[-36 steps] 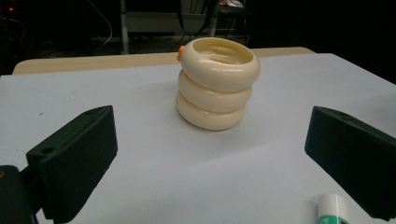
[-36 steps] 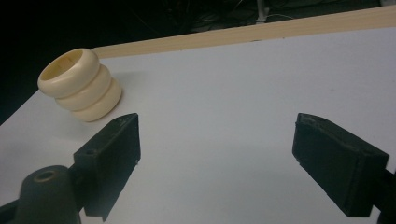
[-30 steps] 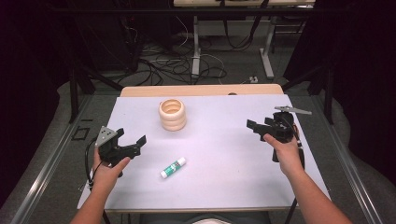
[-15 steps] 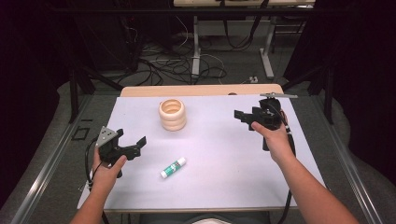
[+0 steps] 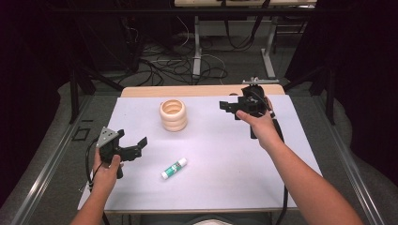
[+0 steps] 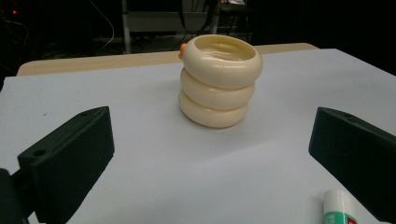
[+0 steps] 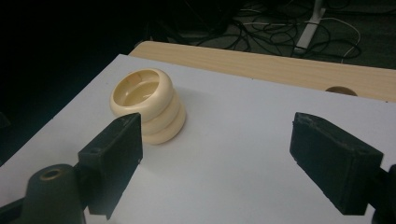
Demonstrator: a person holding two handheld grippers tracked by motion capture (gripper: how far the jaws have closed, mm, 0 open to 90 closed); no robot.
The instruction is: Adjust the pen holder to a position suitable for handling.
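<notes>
The right tool [image 5: 232, 107] hangs above the far part of the bench [image 5: 225, 159], its jaws apart with nothing between them, and it points toward the cream ribbed cup [image 5: 173, 115]. The left tool [image 5: 133, 147] is near the front left, also with jaws apart and empty, and a glue stick [image 5: 174, 168] lies just beside it. The cup stands upright at the far middle of the white sheet. I think it is light, stiff plastic and quite smooth, so it may slip; a grip across the rim wall, or in a groove between the rings, seems safest. The surface is flat and matte. The room behind is dark, with cables [image 5: 187, 65] on the floor.
</notes>
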